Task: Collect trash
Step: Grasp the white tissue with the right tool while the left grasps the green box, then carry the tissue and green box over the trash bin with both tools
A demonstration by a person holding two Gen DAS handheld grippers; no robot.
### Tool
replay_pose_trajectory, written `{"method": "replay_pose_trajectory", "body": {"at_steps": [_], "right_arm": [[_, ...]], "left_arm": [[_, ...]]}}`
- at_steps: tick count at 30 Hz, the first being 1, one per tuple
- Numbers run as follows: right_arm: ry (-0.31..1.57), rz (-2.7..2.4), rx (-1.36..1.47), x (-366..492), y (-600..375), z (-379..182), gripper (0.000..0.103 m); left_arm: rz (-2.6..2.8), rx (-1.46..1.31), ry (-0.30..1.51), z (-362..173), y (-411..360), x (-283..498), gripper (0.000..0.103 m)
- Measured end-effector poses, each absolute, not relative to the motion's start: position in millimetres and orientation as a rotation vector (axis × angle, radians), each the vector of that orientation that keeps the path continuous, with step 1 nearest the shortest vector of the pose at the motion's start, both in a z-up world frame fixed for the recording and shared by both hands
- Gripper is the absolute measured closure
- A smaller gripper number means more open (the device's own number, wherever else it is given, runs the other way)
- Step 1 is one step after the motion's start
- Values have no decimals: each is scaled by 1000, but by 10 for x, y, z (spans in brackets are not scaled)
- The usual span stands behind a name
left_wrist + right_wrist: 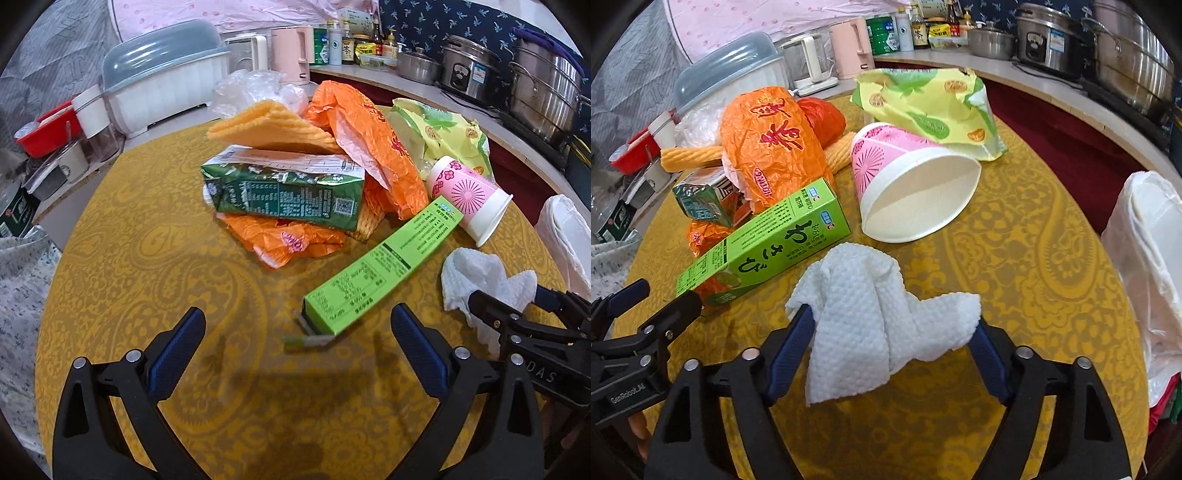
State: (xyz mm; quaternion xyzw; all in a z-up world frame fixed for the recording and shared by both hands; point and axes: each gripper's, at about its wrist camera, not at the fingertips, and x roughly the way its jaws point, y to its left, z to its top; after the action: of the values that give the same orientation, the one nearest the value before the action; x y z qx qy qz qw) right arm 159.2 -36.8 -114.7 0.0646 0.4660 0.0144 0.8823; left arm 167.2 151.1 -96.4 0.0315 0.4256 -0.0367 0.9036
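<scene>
Right gripper [890,332] jaws spread wide around a crumpled white tissue [871,314] draped between them, not clamped. Left gripper [297,332] wide, empty, over the yellow cloth [147,258]. Green box [380,266] at its 1 o'clock; pink cup [905,177] on its side at the tissue's 12; orange wrappers [772,144] and carton [284,192] heaped behind.

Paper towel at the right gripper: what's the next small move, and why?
Probably close the right gripper on the white paper towel. Its fingers are spread with the crumpled towel lying between them on the yellow tablecloth, so it looks framed but not yet pinched. The left gripper is open and empty near the green box, so nothing blocks the grasp.
</scene>
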Motion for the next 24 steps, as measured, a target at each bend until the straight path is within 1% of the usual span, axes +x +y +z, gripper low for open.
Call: {"method": "replay_pose_trajectory", "body": {"at_steps": [2, 4, 5, 8, 9, 11, 13, 15, 17, 18, 20, 23, 24], "right_arm": [[965, 25, 132, 1594, -361, -1154, 33], [961, 29, 128, 1588, -353, -1150, 42], [959, 34, 128, 1582, -350, -1147, 48], [960, 47, 133, 1602, -344, -1147, 62], [960, 52, 136, 1595, -343, -1145, 64], [960, 63, 145, 1588, -352, -1141, 72], [963, 72, 156, 1603, -370, -1133, 75], [963, 78, 163, 1583, -380, -1123, 77], [965, 77, 160, 1572, -389, -1114, 77], [966, 76, 159, 1563, -394, -1110, 77], [968, 70, 160, 1537, -412, -1101, 77], [961, 61, 172, 1460, -457, -1062, 77], [957, 57, 179, 1422, -480, -1045, 77]], "left_arm": [[-95, 66, 880, -1008, 1507, 1751, 7], [-116, 62, 885, -1058, 1496, 1822, 7], [-130, 58, 889, -1081, 1488, 1850, 7], [-170, 42, 903, -1143, 1441, 1908, 7], [-180, 40, 904, -1158, 1424, 1919, 7], [-189, 46, 903, -1178, 1394, 1928, 7], [-205, 43, 900, -1189, 1353, 1926, 8], [-224, 38, 895, -1184, 1315, 1918, 14], [-243, 39, 898, -1173, 1268, 1922, 25], [-256, 39, 900, -1168, 1243, 1907, 29], [-278, 47, 907, -1160, 1185, 1889, 45], [-290, 59, 918, -1157, 1110, 1832, 54], [-288, 63, 917, -1157, 1087, 1792, 55]]}}
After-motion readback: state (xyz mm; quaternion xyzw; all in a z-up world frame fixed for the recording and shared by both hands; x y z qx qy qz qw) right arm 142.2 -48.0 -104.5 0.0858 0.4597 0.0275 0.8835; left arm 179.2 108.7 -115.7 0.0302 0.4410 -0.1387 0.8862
